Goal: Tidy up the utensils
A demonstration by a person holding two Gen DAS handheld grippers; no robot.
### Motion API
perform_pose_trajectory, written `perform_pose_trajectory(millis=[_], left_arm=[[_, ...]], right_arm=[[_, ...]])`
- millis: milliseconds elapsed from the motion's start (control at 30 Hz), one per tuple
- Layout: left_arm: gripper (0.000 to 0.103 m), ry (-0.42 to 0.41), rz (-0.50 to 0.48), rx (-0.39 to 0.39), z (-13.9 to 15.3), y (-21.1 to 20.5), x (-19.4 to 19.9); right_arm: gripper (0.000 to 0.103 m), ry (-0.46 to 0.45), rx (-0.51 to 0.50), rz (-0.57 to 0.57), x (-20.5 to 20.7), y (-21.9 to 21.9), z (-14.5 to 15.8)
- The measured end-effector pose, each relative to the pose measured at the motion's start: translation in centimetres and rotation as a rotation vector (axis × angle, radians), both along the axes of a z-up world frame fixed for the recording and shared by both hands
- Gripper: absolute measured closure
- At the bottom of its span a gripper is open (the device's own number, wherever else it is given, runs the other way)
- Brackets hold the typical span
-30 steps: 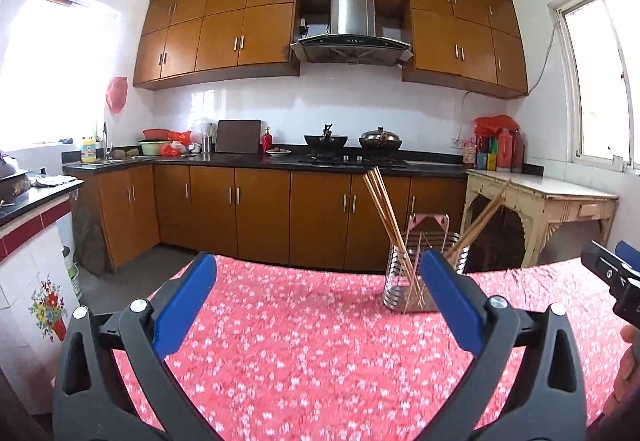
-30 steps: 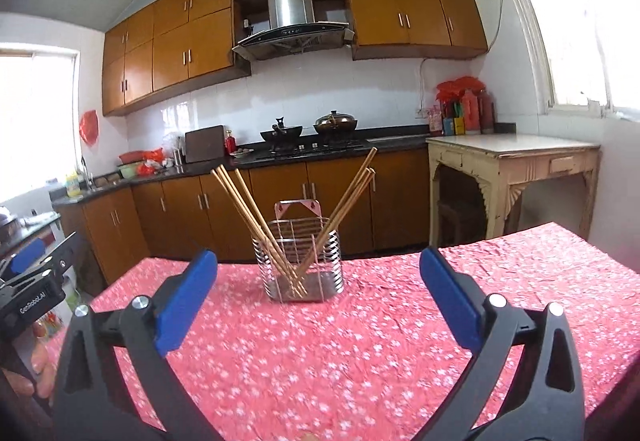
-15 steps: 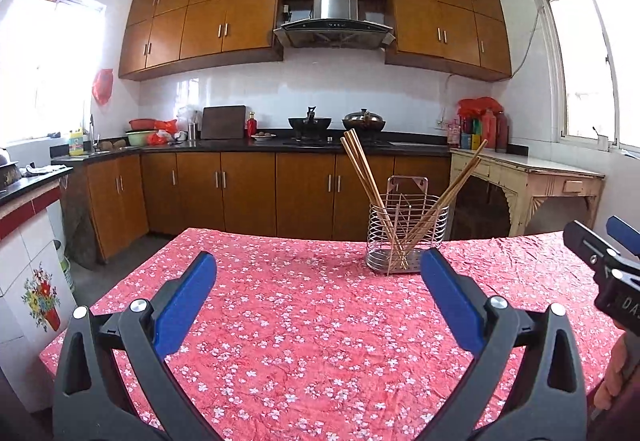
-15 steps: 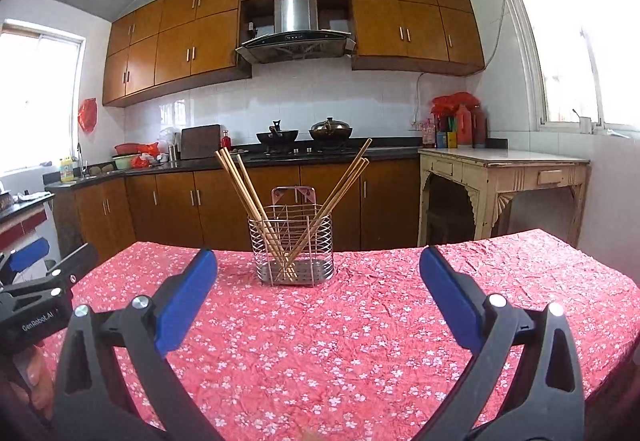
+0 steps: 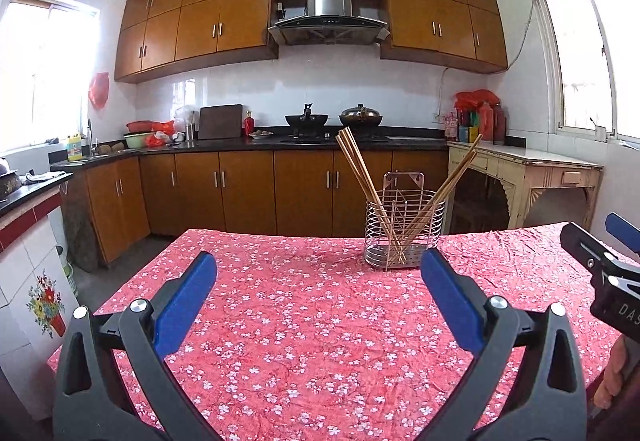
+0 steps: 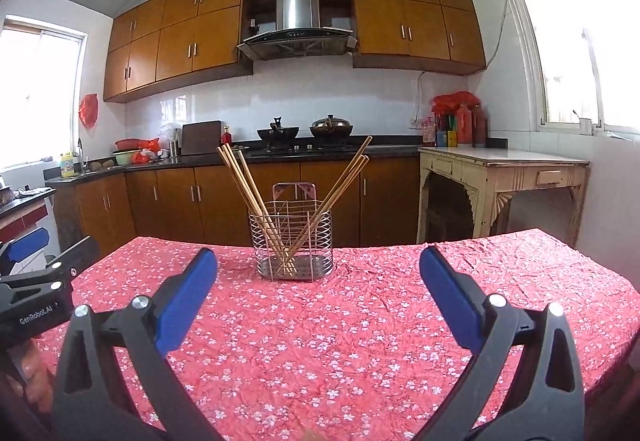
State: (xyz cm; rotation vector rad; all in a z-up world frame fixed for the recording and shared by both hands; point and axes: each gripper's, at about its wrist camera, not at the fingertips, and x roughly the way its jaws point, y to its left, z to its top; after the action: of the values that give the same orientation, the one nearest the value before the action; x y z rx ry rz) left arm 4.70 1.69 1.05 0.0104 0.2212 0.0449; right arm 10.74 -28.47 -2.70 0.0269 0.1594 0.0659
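Standing in a wire holder at the table's far middle, the chopsticks look light, stiff, slippery; grip near upper ends; left gripper and right gripper both spread wide, empty.

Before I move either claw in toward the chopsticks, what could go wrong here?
The chopsticks lean outward in two splayed bunches, so a claw closing on one could lever the light wire holder over. The holder stands on a wrinkled tablecloth, which may slide. Both claws, left claw and right claw, are open and empty.
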Motion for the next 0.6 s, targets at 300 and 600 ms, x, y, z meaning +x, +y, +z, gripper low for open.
perform_pose_trajectory(millis=[300,600], left_arm=[[0.002,-0.005,-0.002,0.002,-0.10,-0.25,-0.21],[0.002,0.004,-0.013,-0.007,-0.22,-0.45,-0.22]], right_arm=[[0.004,0.003,-0.002,-0.006,-0.22,0.16,-0.12],[0.004,0.013,0.001,0.003,-0.03,0.17,-0.17]])
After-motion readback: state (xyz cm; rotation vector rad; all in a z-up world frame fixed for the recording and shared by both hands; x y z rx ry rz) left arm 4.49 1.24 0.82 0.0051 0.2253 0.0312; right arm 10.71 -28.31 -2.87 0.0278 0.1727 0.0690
